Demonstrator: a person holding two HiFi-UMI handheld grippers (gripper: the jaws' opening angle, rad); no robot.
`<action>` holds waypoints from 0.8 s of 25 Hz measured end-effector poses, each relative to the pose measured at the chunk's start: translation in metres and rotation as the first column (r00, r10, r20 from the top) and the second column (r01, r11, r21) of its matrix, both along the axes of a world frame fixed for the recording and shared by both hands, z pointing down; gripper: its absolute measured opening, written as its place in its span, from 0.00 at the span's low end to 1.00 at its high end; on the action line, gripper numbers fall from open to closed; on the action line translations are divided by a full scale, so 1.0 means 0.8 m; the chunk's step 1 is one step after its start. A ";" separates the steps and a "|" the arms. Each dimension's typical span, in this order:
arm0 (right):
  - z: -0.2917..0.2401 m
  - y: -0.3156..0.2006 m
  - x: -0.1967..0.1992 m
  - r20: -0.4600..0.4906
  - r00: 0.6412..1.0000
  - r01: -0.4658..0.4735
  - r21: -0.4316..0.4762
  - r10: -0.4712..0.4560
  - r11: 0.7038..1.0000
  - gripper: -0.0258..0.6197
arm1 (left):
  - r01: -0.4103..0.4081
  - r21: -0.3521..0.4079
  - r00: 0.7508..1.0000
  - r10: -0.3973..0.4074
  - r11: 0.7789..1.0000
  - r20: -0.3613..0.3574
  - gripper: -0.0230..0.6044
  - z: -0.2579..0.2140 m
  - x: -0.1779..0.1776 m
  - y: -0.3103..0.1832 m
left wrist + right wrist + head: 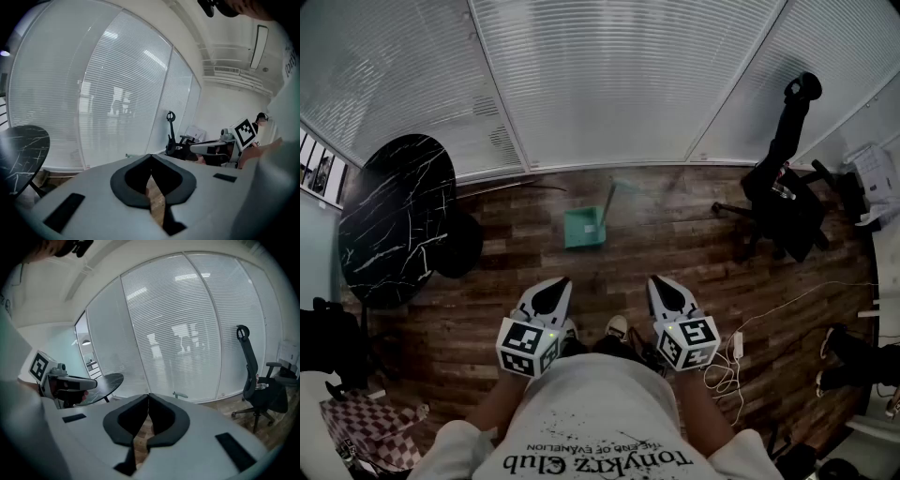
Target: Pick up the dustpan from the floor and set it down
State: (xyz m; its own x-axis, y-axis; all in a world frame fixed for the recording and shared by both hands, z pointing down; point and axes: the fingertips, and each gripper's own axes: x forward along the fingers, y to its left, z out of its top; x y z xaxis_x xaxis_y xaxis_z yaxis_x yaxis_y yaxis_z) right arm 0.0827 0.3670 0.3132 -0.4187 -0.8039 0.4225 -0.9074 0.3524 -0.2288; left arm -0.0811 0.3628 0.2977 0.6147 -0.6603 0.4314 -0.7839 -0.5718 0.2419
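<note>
A teal dustpan (583, 228) lies on the wooden floor near the blind-covered glass wall, its long handle (608, 199) slanting up toward the wall. Both grippers hang well short of it, above the person's feet. My left gripper (559, 283) points at the floor left of the pan; its jaw tips meet with nothing between them (151, 156). My right gripper (660, 282) is level with it on the right, also shut and empty (148, 394). In the right gripper view only the handle's top end (180, 395) shows past the jaws; the pan itself is hidden.
A round black marble table (394, 211) stands at the left. A black office chair (787, 192) draped with dark clothing stands at the right. White cables and a power strip (735, 349) lie on the floor by my right side. A checkered bag (361, 422) sits lower left.
</note>
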 end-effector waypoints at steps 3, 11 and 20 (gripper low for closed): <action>0.001 0.003 -0.002 -0.003 1.000 0.000 0.000 0.000 1.000 0.08 | -0.003 0.001 1.000 0.003 1.000 -0.001 0.07 0.000 -0.001 0.001; 0.003 0.004 -0.003 -0.009 1.000 -0.007 0.002 0.007 1.000 0.08 | -0.012 -0.003 1.000 0.012 1.000 -0.004 0.07 0.001 -0.002 0.000; -0.004 -0.004 0.002 0.032 0.997 -0.066 0.014 0.065 0.998 0.08 | -0.023 -0.008 1.000 0.023 1.000 -0.008 0.07 0.002 -0.006 0.002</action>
State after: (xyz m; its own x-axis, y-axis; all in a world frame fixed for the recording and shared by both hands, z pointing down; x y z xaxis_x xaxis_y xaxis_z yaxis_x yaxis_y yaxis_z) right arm 0.0844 0.3636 0.3100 -0.3779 -0.8360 0.3979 -0.9211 0.2959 -0.2530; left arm -0.0863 0.3645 0.2992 0.6332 -0.6424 0.4317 -0.7686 -0.5876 0.2530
